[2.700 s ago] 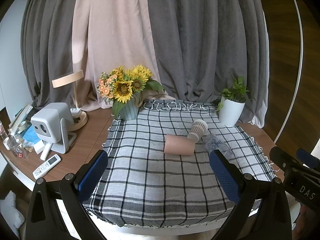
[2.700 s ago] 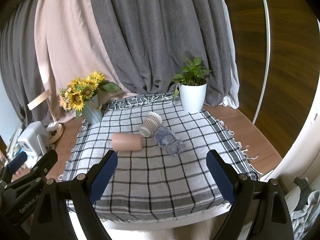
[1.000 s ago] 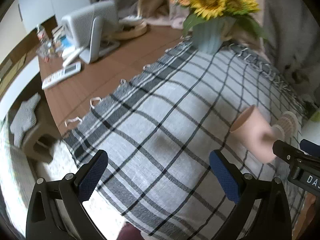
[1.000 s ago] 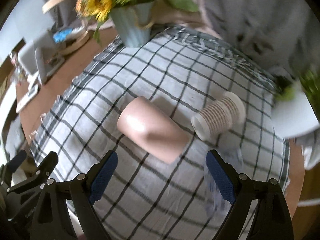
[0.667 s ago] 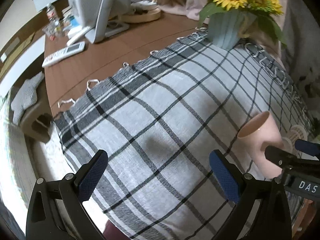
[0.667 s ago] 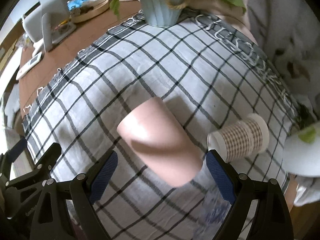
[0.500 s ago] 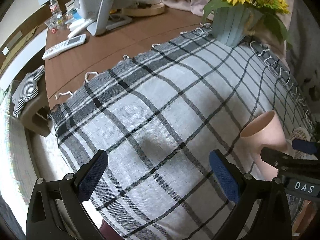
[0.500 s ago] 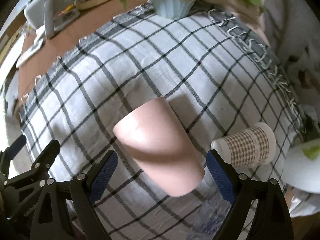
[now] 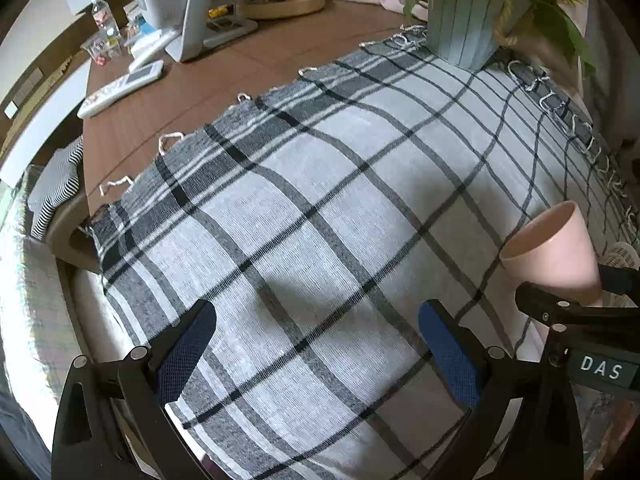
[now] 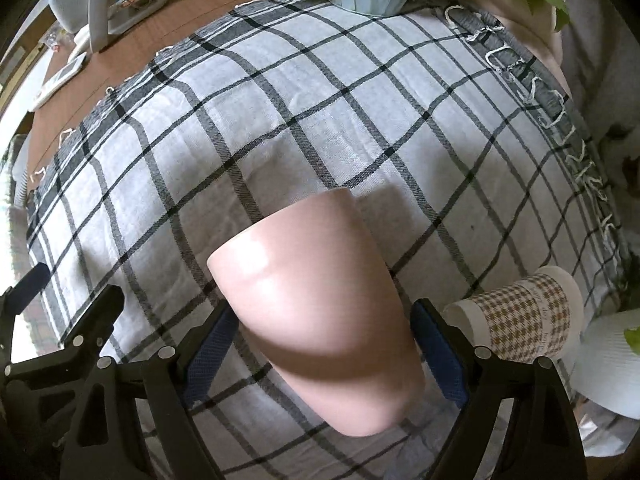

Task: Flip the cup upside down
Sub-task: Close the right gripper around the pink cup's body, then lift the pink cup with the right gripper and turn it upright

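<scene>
- Left wrist view: my left gripper [image 9: 316, 344] has its jaws spread wide with nothing between them, only the checked cloth [image 9: 320, 184] below.
- Same view: the pink cup [image 9: 554, 252] sits far right, well outside my left jaws, mouth facing up-left; the black frame of the right gripper [image 9: 580, 316] crosses just under it.
- Same view: blue vase [image 9: 466, 26] of sunflowers stands on the cloth's far edge; a remote [image 9: 120, 89] and a white device [image 9: 176, 4] lie on the bare wooden worktop [image 9: 224, 80] to the left.
- Right wrist view: the pink cup [image 10: 316, 304] fills the gap between the jaws of my right gripper [image 10: 324, 354], lying tilted, rim pointing away up the cloth, base toward the camera.
- Same view: blue pads [image 10: 438, 354] flank the cup's lower body on both sides; I cannot tell whether they press it or only bracket it.
- Same view: a houndstooth paper cup [image 10: 524, 318] lies on its side just right of the right pad, a white pot [image 10: 612, 364] beyond it.
</scene>
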